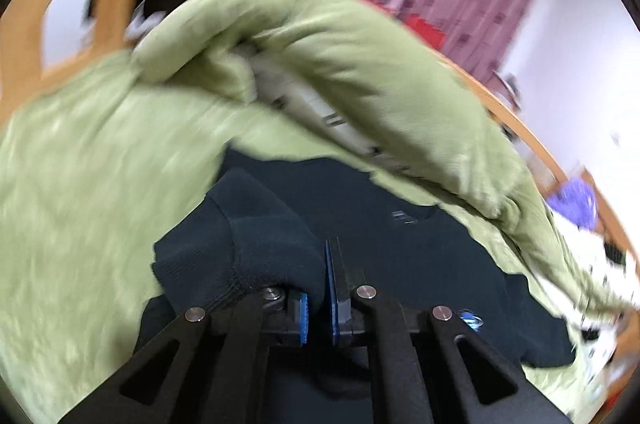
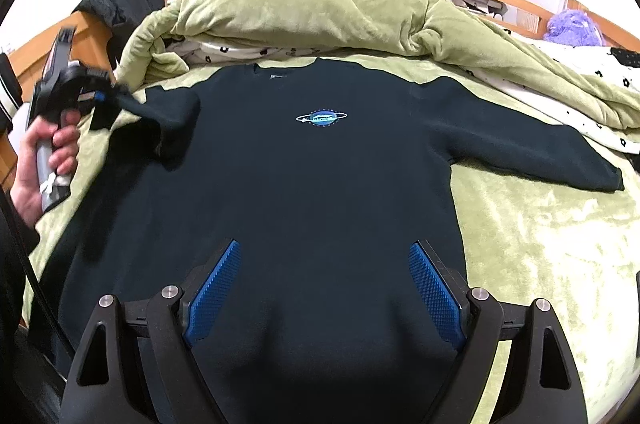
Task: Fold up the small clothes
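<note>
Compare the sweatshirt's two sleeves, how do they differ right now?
The left sleeve is lifted and bunched, its cuff pinched in the left gripper. The right sleeve lies flat and outstretched on the green blanket, untouched. Both are dark navy with ribbed cuffs.

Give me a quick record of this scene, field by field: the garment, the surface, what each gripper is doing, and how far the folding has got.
garment: dark sweatshirt, front up, oval logo on the chest
surface: green blanket on a bed, bunched quilt behind the collar
left gripper: shut on the sleeve cuff, lifted off the blanket
right gripper: open, above the hem area, holding nothing
other sleeve: spread flat to the side
fold progress: one sleeve picked up, body not yet folded
</note>
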The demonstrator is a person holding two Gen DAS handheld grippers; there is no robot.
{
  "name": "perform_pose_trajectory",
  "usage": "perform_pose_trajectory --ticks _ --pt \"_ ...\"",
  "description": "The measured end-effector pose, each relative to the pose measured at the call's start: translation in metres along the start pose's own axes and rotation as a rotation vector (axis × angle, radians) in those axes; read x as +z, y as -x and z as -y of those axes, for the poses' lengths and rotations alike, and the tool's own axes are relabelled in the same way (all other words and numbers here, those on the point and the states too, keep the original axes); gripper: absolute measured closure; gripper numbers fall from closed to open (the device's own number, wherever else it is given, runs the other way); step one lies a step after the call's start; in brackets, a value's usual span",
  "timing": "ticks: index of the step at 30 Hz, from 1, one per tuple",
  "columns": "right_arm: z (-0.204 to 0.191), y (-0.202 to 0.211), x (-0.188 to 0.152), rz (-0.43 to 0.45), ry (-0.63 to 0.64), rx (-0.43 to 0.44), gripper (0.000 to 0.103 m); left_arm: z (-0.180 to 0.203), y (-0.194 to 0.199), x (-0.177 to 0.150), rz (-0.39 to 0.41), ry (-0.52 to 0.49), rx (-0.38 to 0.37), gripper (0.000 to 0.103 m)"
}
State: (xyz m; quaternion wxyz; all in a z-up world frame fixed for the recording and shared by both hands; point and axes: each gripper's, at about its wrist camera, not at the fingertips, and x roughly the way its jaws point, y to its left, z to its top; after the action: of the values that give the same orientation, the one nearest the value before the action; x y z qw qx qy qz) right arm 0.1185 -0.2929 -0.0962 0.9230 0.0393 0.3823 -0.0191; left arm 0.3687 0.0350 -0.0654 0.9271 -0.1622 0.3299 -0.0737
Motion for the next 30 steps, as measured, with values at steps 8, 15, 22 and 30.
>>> perform_pose_trajectory --ticks 8,15,22,30 --pt "0.018 0.011 0.003 0.033 -0.052 0.003 0.018 0.149 -0.006 -0.008 -0.009 -0.269 -0.103 0.096" --pt "0.042 0.014 0.006 0.046 -0.121 -0.02 0.018 0.212 -0.053 -0.07 -0.132 -0.291 -0.16 0.096" --pt "0.056 0.014 0.007 0.051 -0.168 -0.016 0.018 0.22 -0.096 -0.097 -0.246 -0.238 -0.113 0.089" --pt "0.05 0.012 0.005 0.043 -0.141 -0.025 0.018 0.197 -0.07 -0.098 -0.261 -0.224 -0.191 0.033"
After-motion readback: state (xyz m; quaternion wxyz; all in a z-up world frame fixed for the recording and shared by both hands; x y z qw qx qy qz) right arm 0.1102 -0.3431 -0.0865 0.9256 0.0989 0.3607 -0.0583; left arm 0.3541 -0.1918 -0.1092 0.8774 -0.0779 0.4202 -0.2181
